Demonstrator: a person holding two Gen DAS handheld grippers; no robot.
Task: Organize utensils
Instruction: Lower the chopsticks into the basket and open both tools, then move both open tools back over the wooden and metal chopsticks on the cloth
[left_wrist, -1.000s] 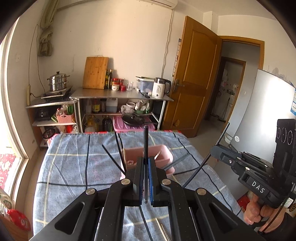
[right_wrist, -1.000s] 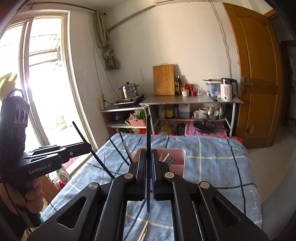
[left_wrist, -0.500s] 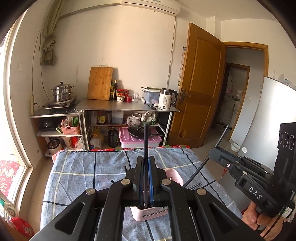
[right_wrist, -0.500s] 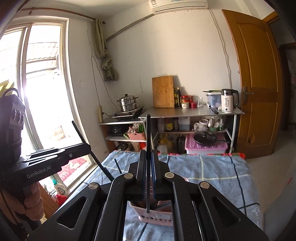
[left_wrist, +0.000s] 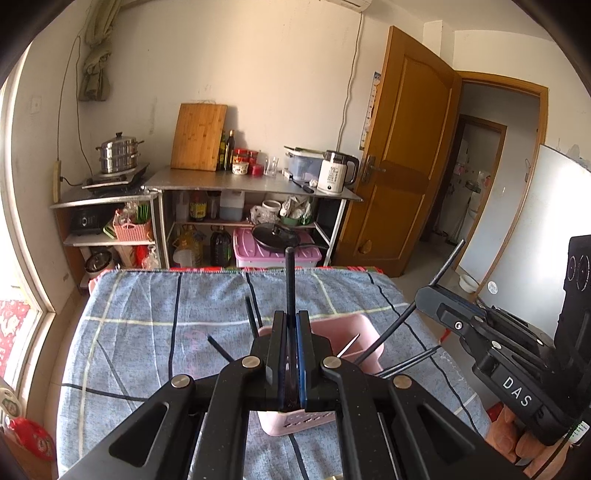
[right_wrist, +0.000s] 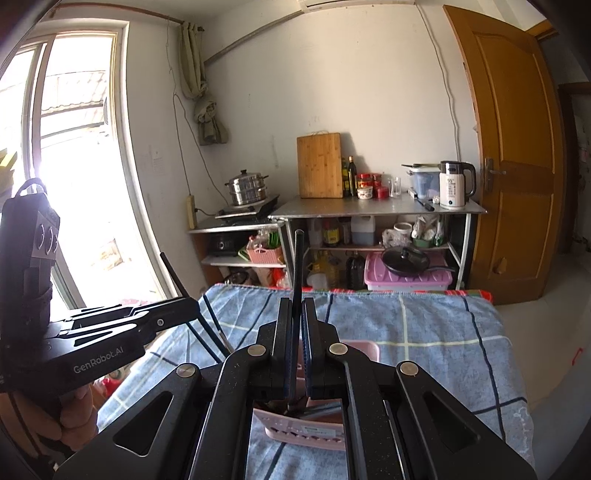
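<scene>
A pink basket (left_wrist: 356, 332) stands on the blue checked cloth (left_wrist: 147, 332). Several black chopsticks (left_wrist: 252, 314) lean out of its left side, and metal-tipped ones (left_wrist: 408, 363) poke out on the right. My left gripper (left_wrist: 290, 319) hangs over the basket, shut on a black chopstick (left_wrist: 290, 273) that stands upright. My right gripper (right_wrist: 296, 306) is also above the pink basket (right_wrist: 364, 349), shut on another upright black chopstick (right_wrist: 298, 266). In the left wrist view, the right gripper (left_wrist: 424, 297) comes in from the right, and its chopstick slants down toward the basket.
Past the table's far edge (left_wrist: 236, 270) stand steel shelves (left_wrist: 251, 184) with a kettle (left_wrist: 334, 177), a cutting board and a steamer pot (left_wrist: 119, 153). A wooden door (left_wrist: 399, 155) is at the right, a window (right_wrist: 74, 184) at the left. A hand (right_wrist: 74, 417) holds the left gripper.
Both grippers have moved forward with their chopsticks and now hang over the pink basket, which lay ahead of them a second ago. Their jaws stayed shut.
</scene>
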